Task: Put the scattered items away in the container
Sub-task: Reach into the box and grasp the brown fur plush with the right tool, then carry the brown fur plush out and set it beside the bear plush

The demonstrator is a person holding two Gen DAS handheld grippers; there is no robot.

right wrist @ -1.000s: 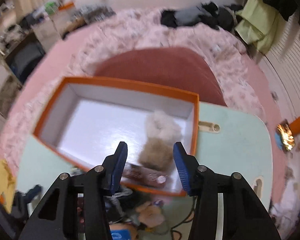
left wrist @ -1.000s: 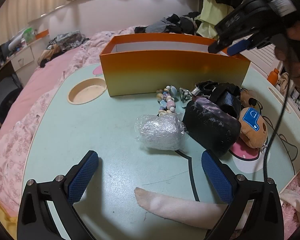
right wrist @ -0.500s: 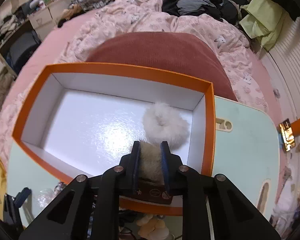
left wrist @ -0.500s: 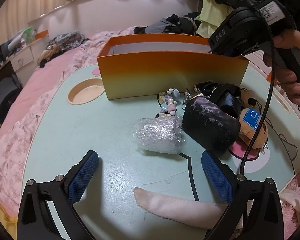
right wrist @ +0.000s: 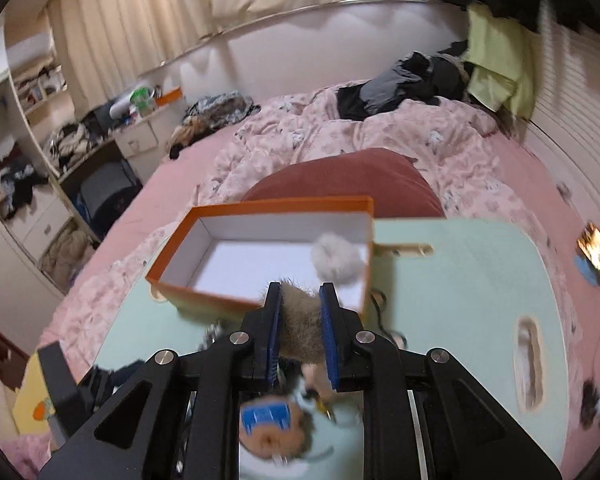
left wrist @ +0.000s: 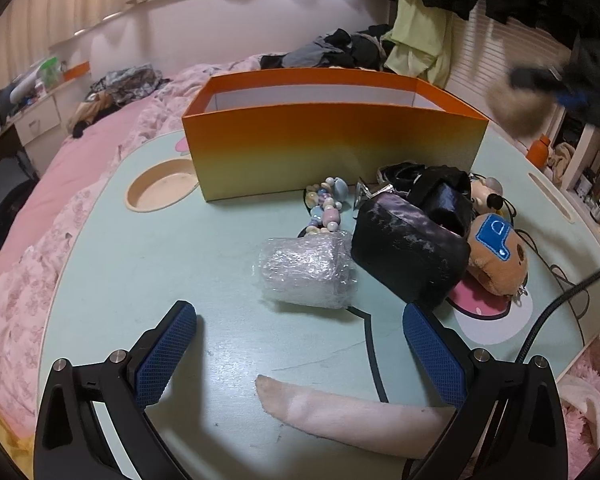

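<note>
The orange box [left wrist: 332, 148] stands at the back of the pale green table [left wrist: 140, 264]; a white fluffy ball [right wrist: 336, 260] lies inside it. My right gripper [right wrist: 300, 292] is shut on a brown fluffy ball [right wrist: 300, 320], held in the air above the box's near right corner. In the left wrist view that ball [left wrist: 516, 108] shows blurred, right of the box. My left gripper [left wrist: 298, 310] stands open low over the table. Ahead of it lie a bubble-wrapped roll [left wrist: 306, 272], a black pouch [left wrist: 408, 252], a bead string [left wrist: 324, 204] and a brown plush toy [left wrist: 496, 248]. A pale sock [left wrist: 352, 416] lies between the left fingers.
A round cup recess [left wrist: 160, 192] is sunk in the table left of the box. A black cable [left wrist: 560, 304] crosses the table's right side. A pink bed [right wrist: 380, 136] with a dark red cushion [right wrist: 352, 176] lies beyond the table, and clothes are piled at its far end.
My right gripper shut on the brown fluffy ball inside the box, then lifted it out and drew back to the right. The left gripper and the table items have not moved.
</note>
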